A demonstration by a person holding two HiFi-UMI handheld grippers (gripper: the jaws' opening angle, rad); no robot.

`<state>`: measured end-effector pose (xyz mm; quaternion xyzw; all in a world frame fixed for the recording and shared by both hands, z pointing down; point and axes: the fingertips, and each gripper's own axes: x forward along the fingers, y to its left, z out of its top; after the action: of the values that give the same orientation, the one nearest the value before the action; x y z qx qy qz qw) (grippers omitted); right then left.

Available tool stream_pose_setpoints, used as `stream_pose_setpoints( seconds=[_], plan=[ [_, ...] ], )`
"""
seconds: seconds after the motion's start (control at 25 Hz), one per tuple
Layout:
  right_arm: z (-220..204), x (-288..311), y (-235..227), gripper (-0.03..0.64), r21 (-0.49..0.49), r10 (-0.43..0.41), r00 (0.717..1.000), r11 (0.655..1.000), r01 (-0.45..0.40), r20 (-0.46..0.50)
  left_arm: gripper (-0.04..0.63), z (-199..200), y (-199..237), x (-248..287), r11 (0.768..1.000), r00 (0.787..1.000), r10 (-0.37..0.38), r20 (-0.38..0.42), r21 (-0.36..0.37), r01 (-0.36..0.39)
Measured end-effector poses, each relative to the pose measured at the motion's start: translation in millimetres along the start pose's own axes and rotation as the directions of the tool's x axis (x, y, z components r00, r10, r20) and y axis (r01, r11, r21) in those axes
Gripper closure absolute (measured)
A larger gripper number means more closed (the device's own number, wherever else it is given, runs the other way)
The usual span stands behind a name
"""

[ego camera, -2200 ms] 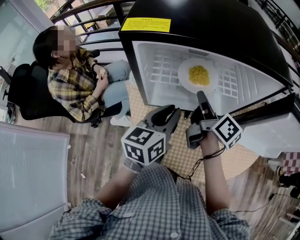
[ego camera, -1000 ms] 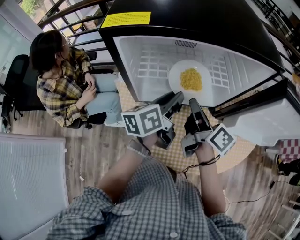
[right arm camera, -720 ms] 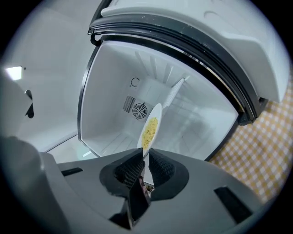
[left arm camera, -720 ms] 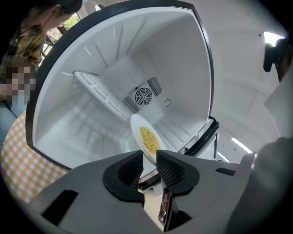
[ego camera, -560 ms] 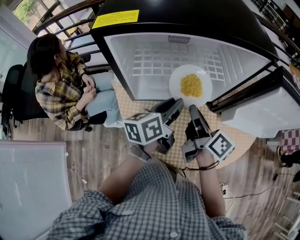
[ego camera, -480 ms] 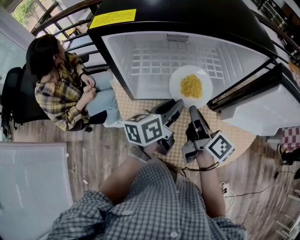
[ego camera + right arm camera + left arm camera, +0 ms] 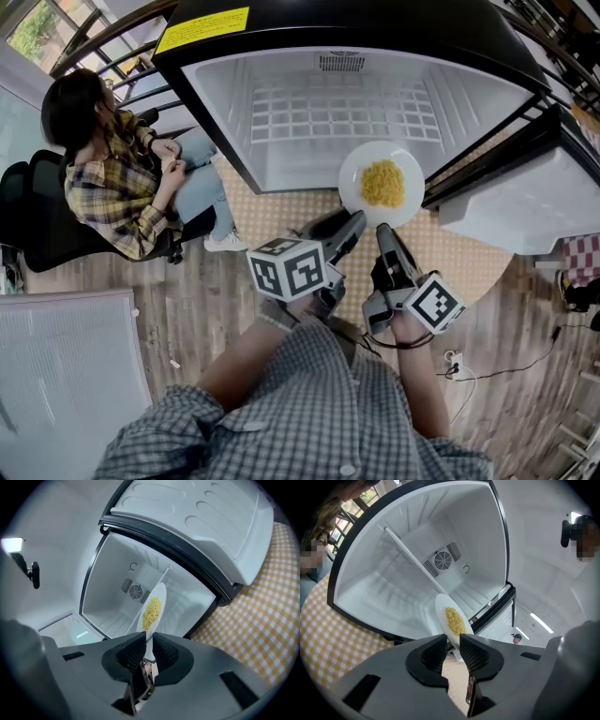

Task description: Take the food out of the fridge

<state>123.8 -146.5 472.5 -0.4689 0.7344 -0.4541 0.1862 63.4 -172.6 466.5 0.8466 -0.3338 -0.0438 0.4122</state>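
Head view — the round white plate of yellow noodles (image 7: 381, 183) has come forward off the shelf of the black, white-lined fridge (image 7: 309, 103) to its front lip, over the yellow checked bench (image 7: 459, 267). Removal looks nearly done. Your left hand-held gripper (image 7: 351, 225) and right hand-held gripper (image 7: 383, 234) each pinch the near rim. The pad contact is hard to make out — the door is cut off at the right.

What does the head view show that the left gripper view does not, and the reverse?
Only the head view shows the wooden floor, the yellow label on the fridge top and the marker cubes. Only the left gripper view shows the ceiling lights and the ribbed pads of the left gripper closed on the rim of the plate. Both show the open fridge, the plate of yellow food and the checked mat.
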Motion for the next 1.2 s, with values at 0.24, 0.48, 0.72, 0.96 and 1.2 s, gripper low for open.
stream_pose_setpoints(
  seconds=[0.24,0.48,0.72,0.96,1.2],
  plan=[
    [-16.2,-8.9,-17.2,0.581,0.04,-0.041,0.999,0.998,0.042,-0.012,0.505,-23.3,9.3,0.6,1.0,0.999,0.011,-0.046,-0.022,-0.012],
    [-28.9,-18.3,-38.5,0.581,0.035,-0.11,0.993,0.993,0.111,-0.037,0.505,-44.9,19.4,3.8,0.998,0.995,0.024,-0.095,-0.052,-0.029],
    [-39.8,-27.9,-61.5,0.581,0.037,-0.166,0.985,0.985,0.168,-0.056,0.505,-69.3,28.9,11.1,0.997,0.988,0.025,-0.151,-0.071,-0.036],
    [-55.3,-35.1,-81.2,0.581,0.088,-0.19,0.979,0.977,0.196,-0.074,0.505,-96.3,40.3,16.5,0.994,0.974,0.041,-0.222,-0.093,-0.063],
    [-75.0,-39.0,-99.1,0.581,0.148,-0.207,0.973,0.964,0.221,-0.104,0.505,-122.6,55.2,17.7,0.99,0.953,0.069,-0.296,-0.099,-0.103]
  ],
)
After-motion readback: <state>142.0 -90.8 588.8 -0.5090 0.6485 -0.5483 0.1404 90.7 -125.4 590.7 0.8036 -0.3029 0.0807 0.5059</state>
